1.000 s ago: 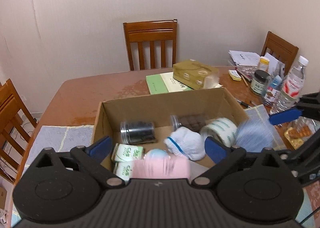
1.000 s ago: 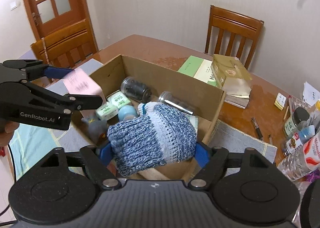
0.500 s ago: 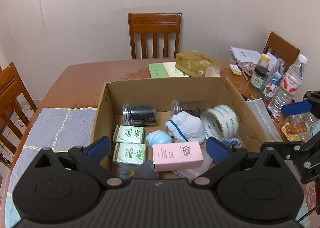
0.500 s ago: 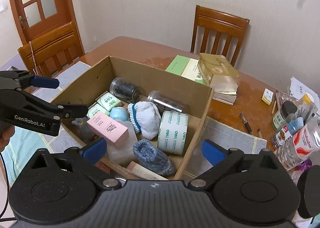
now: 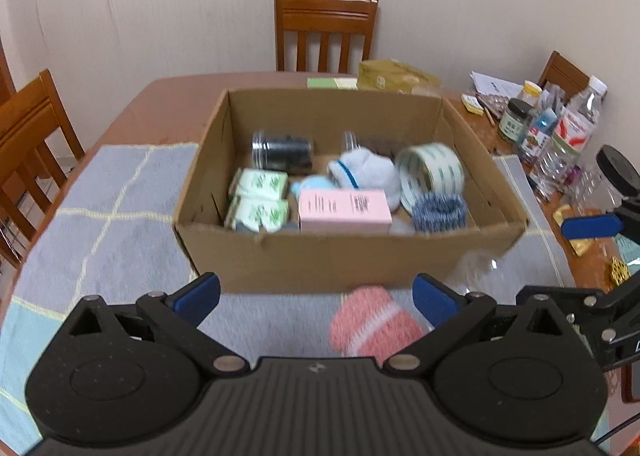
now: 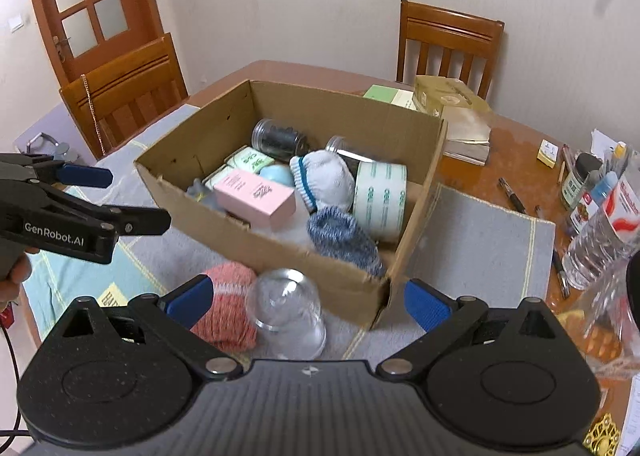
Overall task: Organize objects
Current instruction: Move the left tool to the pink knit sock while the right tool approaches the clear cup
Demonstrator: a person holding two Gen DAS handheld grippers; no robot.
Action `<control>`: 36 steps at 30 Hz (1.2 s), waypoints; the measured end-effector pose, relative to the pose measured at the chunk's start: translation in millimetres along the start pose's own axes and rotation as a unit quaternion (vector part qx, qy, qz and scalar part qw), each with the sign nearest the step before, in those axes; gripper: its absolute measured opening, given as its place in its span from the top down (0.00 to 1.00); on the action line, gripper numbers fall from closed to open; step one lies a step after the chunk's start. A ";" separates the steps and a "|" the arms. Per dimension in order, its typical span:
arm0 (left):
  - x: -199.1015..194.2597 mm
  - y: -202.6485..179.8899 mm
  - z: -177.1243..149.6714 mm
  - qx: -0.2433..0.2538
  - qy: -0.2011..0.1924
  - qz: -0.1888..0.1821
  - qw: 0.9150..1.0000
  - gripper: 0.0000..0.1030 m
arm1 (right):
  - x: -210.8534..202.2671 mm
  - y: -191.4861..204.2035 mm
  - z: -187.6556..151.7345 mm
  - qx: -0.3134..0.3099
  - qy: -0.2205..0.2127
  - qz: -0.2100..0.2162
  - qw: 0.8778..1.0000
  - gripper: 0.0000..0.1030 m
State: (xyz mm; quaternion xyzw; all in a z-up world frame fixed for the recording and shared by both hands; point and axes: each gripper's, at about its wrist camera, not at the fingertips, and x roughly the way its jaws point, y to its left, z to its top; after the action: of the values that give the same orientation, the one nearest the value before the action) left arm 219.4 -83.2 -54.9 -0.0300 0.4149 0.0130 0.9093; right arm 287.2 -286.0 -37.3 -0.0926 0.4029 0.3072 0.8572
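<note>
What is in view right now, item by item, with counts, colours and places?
cardboard box: 1, brown, on the grey mat
pink carton: 1, pink, in box, near side
tape roll: 1, white with green print, in box, right
white sock: 1, white with blue band, in box, middle
blue knit sock: 1, blue-white, in box, near right corner
tissue packs: 2, green-white, in box, left
clear jars: 2, dark contents, in box, far side
pink knit sock: 1, pink, on mat before box
clear cup: 1, transparent, beside pink knit sock
water bottle: 1, clear, table's right edge
left gripper: open, empty
right gripper: open, empty
</note>
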 end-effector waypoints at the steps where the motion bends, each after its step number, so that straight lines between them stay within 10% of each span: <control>1: 0.5 -0.2 -3.9 0.002 0.003 0.000 1.000 0.01 | -0.9 1.9 -2.6 -0.001 -0.001 0.000 1.000 0.00; 23: 34.9 48.2 -36.7 0.073 0.045 -0.070 0.994 0.01 | 22.3 60.1 -12.9 0.024 0.014 -0.082 0.996 0.00; 36: 47.4 69.6 -35.3 0.042 0.050 -0.040 0.997 0.01 | 41.4 82.5 -5.1 0.006 0.024 -0.086 0.996 0.00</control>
State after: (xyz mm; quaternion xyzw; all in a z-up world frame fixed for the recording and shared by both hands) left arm 220.5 -16.1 -116.8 -0.0088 0.4581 -0.0426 0.8879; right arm 254.5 -203.8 -64.2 -0.1289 0.4161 0.2277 0.8708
